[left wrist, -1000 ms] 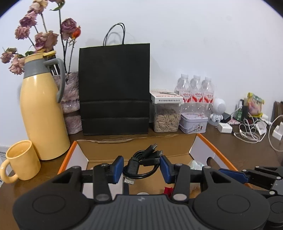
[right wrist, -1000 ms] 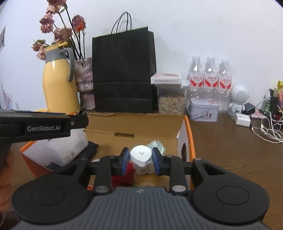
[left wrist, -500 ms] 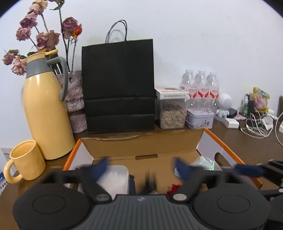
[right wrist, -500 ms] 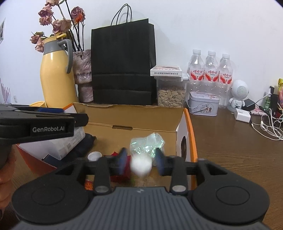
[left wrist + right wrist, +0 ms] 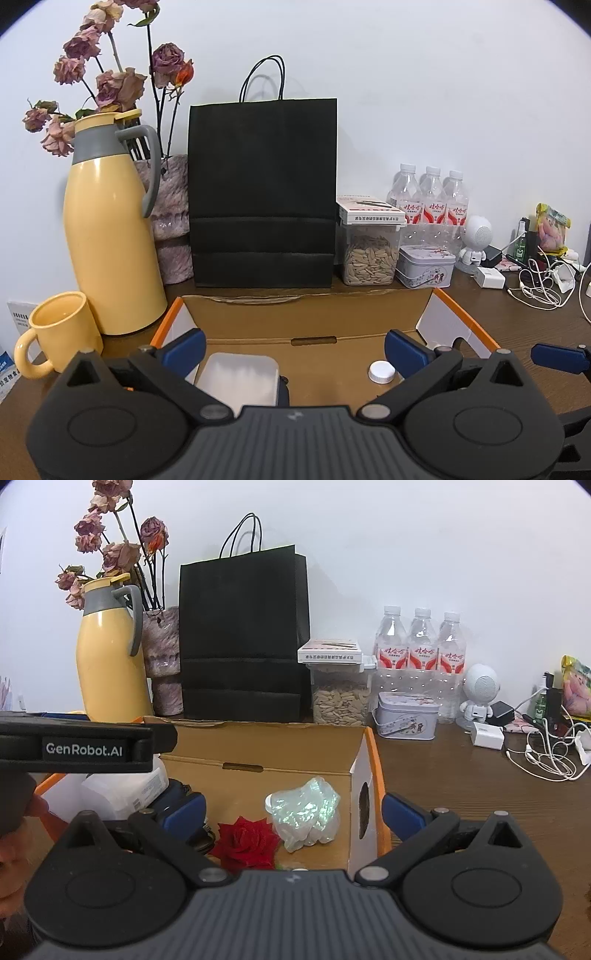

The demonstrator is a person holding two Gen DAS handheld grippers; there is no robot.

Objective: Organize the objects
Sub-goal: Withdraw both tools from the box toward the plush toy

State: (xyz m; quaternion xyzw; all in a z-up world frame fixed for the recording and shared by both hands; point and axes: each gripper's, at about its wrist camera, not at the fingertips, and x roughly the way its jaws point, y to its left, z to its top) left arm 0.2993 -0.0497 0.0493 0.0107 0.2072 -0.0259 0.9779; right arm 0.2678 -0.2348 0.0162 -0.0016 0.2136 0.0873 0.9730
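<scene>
An open cardboard box (image 5: pixel 306 314) with orange edges sits in front of me on the brown table. In the left wrist view it holds a white plastic container (image 5: pixel 240 376) and a small white cap (image 5: pixel 382 371). My left gripper (image 5: pixel 293 349) is open and empty above the box. In the right wrist view the box (image 5: pixel 266 746) holds a red rose (image 5: pixel 247 840), an iridescent wrapped bundle (image 5: pixel 306 812) and a white packet (image 5: pixel 122 790). My right gripper (image 5: pixel 293 812) is open and empty over the box's right side. The left gripper's body (image 5: pixel 81 747) crosses that view at left.
Behind the box stand a yellow thermos (image 5: pixel 107 240), a yellow mug (image 5: pixel 59 332), a vase of dried roses (image 5: pixel 173 210), a black paper bag (image 5: pixel 262 192), a seed jar (image 5: pixel 371 254), a tin (image 5: pixel 424 266) and three water bottles (image 5: pixel 428 203). Cables and chargers (image 5: pixel 539 280) lie at right.
Both grippers opened. The left one let go of the black cable and the right one let go of the small white bottle. Both grippers rose slightly.
</scene>
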